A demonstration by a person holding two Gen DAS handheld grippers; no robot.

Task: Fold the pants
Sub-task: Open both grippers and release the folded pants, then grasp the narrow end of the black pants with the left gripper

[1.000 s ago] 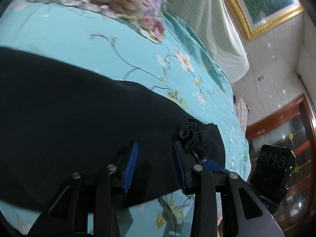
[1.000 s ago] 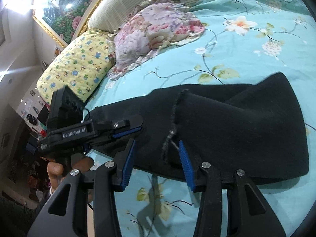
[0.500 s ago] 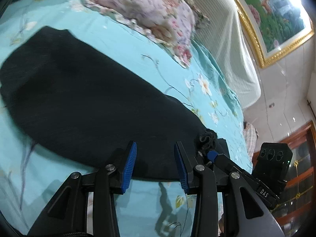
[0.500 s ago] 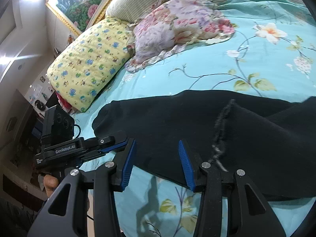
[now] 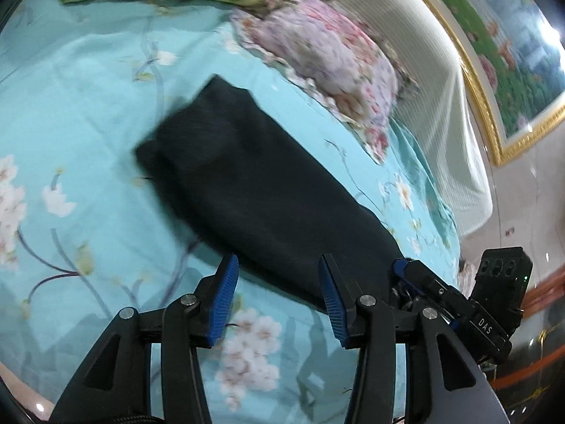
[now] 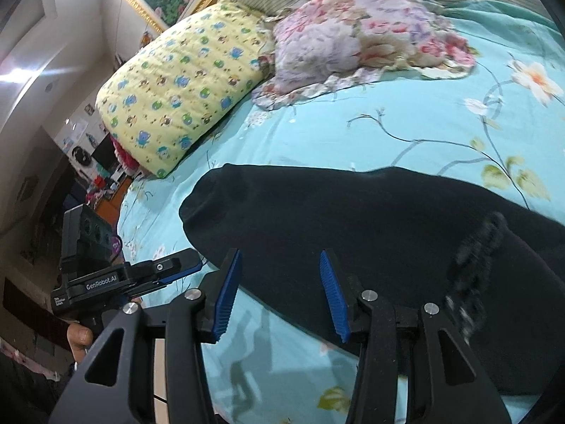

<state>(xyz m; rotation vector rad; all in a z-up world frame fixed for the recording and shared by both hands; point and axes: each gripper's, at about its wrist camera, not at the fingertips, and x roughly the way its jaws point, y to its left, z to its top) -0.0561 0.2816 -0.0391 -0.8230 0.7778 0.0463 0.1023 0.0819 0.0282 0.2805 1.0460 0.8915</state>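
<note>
Black pants (image 5: 254,190) lie flat on the turquoise floral bed sheet (image 5: 70,141), stretched from the middle of the bed toward the near right. In the right wrist view the pants (image 6: 353,226) fill the centre, with a ruffled hem (image 6: 476,247) at the right. My left gripper (image 5: 279,296) is open and empty, held above the pants' near edge. My right gripper (image 6: 279,293) is open and empty, just over the near edge of the pants. The right gripper also shows in the left wrist view (image 5: 459,300), and the left gripper in the right wrist view (image 6: 141,275).
A pink floral pillow (image 6: 360,35) and a yellow patterned pillow (image 6: 183,84) lie at the head of the bed by a striped headboard (image 5: 441,106). A gold-framed painting (image 5: 512,53) hangs above. The bed edge (image 6: 123,212) runs at the left, with cluttered furniture beyond.
Both grippers have pulled back and up from the pants, staying open. More of the pants and both pillows have come into view.
</note>
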